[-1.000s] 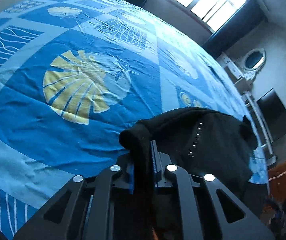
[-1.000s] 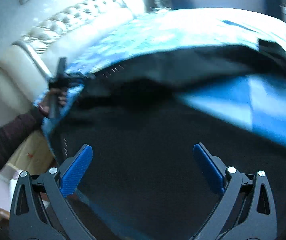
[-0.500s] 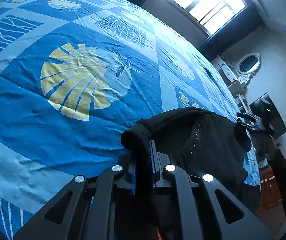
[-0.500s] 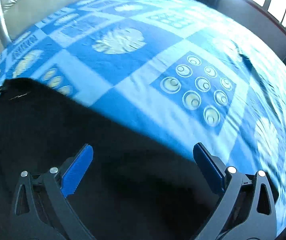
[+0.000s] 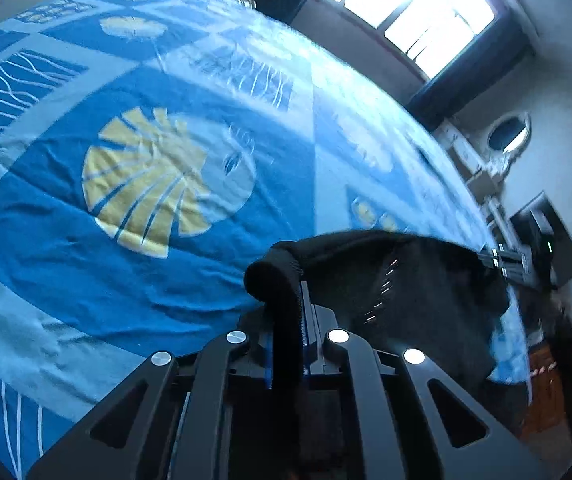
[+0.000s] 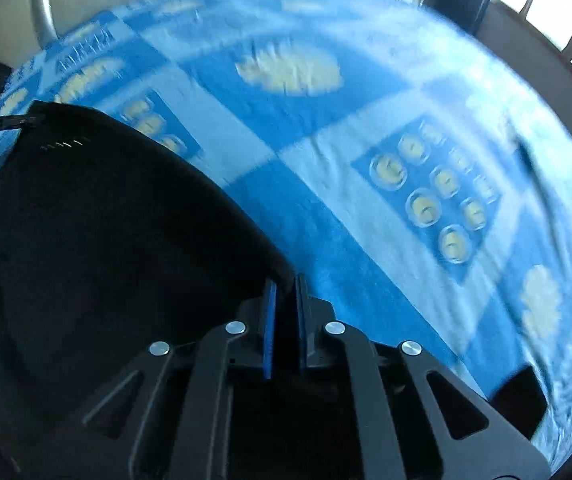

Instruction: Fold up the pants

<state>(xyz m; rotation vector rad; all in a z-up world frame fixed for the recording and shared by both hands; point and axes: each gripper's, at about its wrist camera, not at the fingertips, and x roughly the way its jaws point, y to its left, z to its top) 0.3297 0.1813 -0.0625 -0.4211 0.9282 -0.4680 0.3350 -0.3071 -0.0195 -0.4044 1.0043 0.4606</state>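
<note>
Black pants (image 5: 417,284) with a row of small studs hang stretched above a blue patterned bedspread (image 5: 134,200). My left gripper (image 5: 287,304) is shut on a rolled edge of the pants at one corner. My right gripper (image 6: 286,300) is shut on the pants' edge (image 6: 98,240) at the other corner. Each view shows the other gripper at the far end of the cloth: the right one in the left wrist view (image 5: 505,264), the left one in the right wrist view (image 6: 2,122).
The bedspread (image 6: 365,160) covers a wide bed. A padded headboard (image 6: 42,8) stands at the far left. Windows (image 5: 405,8), a dresser with an oval mirror (image 5: 505,140) and a dark screen (image 5: 545,236) line the room's right side.
My right gripper was open over the pants and has now shut on their edge. The pants now stretch between both grippers. My left gripper has kept its grip.
</note>
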